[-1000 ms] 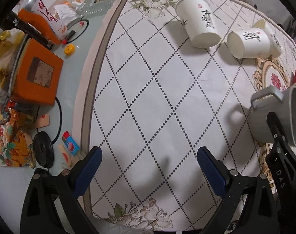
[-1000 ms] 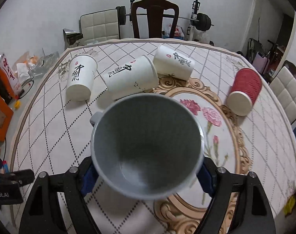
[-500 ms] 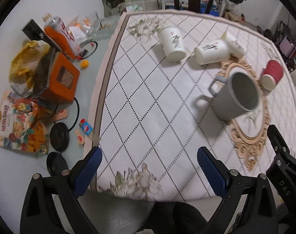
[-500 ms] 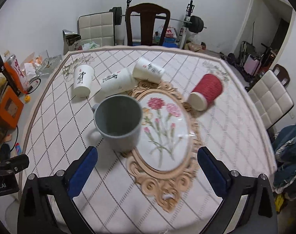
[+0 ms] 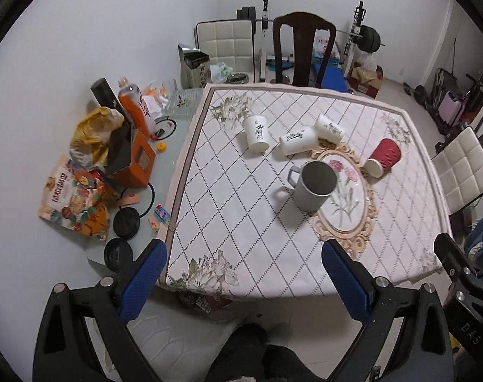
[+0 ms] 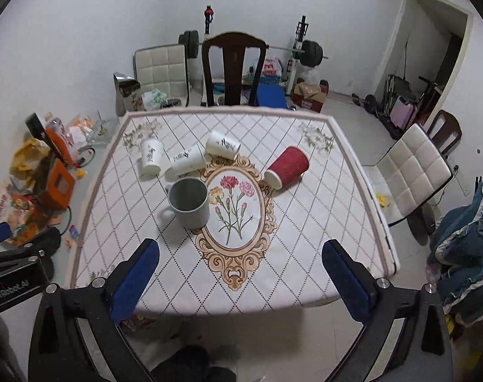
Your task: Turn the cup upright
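Observation:
A grey mug (image 5: 311, 187) stands upright on the patterned tablecloth, handle to the left; it also shows in the right wrist view (image 6: 189, 202). Three white paper cups (image 5: 295, 140) lie on their sides behind it, also in the right wrist view (image 6: 187, 160). A red ribbed paper cup (image 5: 381, 158) lies on its side at the right, also in the right wrist view (image 6: 287, 167). My left gripper (image 5: 244, 283) is open and empty, well back from the table's near edge. My right gripper (image 6: 240, 278) is open and empty, also back from the table.
Clutter lies left of the cloth: an orange box (image 5: 136, 165), snack bags (image 5: 73, 200), black lids (image 5: 125, 219), an orange bottle (image 5: 136, 108). A dark wooden chair (image 6: 233, 67) stands behind the table, a white chair (image 6: 413, 172) at the right. Blue clothing (image 6: 467, 254) is piled at far right.
The right gripper let go of the grey mug, which now stands upright on the table. Both grippers pulled back and up, away from the table.

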The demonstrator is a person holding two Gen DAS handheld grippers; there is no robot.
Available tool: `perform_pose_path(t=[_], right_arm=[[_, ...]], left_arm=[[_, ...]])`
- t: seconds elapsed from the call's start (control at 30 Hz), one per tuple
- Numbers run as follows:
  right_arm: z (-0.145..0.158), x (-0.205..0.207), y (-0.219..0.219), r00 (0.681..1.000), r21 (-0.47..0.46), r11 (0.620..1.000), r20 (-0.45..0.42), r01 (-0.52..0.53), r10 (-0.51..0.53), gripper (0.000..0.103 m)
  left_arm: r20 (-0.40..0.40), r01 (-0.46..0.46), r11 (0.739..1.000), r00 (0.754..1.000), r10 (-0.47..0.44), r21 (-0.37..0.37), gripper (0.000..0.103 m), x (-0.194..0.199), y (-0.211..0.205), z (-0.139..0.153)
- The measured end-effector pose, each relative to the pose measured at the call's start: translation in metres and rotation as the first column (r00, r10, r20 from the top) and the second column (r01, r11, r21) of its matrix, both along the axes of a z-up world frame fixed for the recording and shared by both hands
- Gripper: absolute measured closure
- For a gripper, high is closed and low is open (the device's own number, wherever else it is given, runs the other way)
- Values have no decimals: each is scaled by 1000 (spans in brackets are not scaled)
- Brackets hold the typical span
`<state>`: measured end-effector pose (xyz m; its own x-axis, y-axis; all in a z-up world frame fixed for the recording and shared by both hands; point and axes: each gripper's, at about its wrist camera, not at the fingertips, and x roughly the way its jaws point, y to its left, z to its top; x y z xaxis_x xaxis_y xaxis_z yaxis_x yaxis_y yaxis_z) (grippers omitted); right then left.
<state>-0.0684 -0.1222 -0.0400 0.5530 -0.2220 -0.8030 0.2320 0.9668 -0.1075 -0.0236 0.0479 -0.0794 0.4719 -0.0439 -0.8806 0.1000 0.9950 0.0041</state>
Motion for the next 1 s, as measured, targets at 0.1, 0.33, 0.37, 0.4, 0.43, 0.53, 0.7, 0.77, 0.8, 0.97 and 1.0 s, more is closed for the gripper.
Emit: perform_pose_path(t=[0.1,0.33,0.37,0.4,0.43,0.53,0.7,0.77,0.8,0.97,1.0], right_arm=[[24,-17,-1,1000,26,1000,22,-14,13,0],[59,-45,0,999,16,1000,32,-15,15,0],[63,-48,0,999,18,1000,34,-16,16,0],[65,-49,0,999,16,1000,34,-16,16,0],[68,-51,0,999,15,1000,35,-17,16,0],[73,-55,1,999,9,1000,43,-14,13,0],[77,-58,4,999,9,1000,45,-20,20,0],[77,-58,5,999,7,1000,42,-25,25,0],[77,-58,5,999,7,1000,41,-28,28,0],[80,-58,9,999,7,999,38,-40,40,0],[81,-58,9,998,6,999,38,-41,40,0]], left_arm=[[-6,-12,1000,1000,12,4,3,-14,1,14],[32,-26,1000,999,26,0,3,-41,1,43],[37,-28,1000,999,28,2,3,-44,1,46],[41,-29,1000,999,28,4,3,-46,1,48],[44,-31,1000,999,30,6,3,-49,2,50],[61,-35,999,998,34,11,3,-57,2,57],[77,-46,999,996,45,16,3,-64,3,63],[82,-53,998,995,52,16,3,-66,5,65],[83,-54,998,995,53,15,3,-67,5,65],[88,-64,998,994,62,13,3,-68,5,67],[90,-66,998,994,64,12,3,-69,6,67]])
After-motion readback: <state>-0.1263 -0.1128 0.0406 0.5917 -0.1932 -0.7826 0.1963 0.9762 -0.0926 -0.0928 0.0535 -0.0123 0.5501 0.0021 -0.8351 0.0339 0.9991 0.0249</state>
